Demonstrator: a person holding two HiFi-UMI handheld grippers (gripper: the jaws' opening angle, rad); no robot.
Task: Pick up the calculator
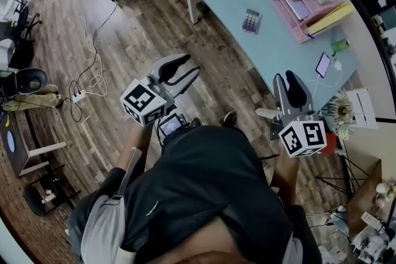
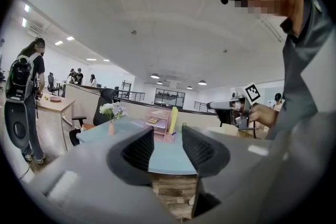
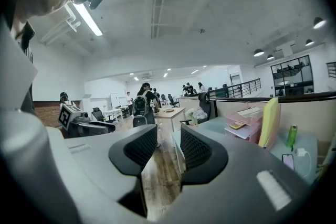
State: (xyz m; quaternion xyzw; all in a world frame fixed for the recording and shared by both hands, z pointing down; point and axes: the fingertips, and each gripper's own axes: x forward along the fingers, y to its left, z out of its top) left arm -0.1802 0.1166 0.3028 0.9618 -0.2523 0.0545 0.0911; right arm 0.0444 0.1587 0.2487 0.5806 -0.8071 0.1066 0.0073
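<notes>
Nothing underway: the calculator (image 1: 251, 21) lies untouched on the far blue bench (image 1: 275, 54). The left tongs (image 1: 180, 70) and right tongs (image 1: 289, 88) hover well short of it, both narrowly parted and empty. Reach, grip and lift all remain.

A wood-plank floor (image 1: 142, 40) runs under a long light-blue counter (image 1: 278, 52), which is backed by a low cream partition (image 3: 315, 113). A black office chair (image 2: 106, 101) stands at the counter's end. A white cable (image 1: 94, 65) trails over the planks to a power strip (image 1: 78, 96). Overhead, the white ceiling (image 2: 173, 18) carries round lights (image 2: 154, 76) and one long tube light (image 3: 86, 18). Farther back, a wooden desk (image 3: 169, 112) sits near a dark railing (image 3: 244, 86).
</notes>
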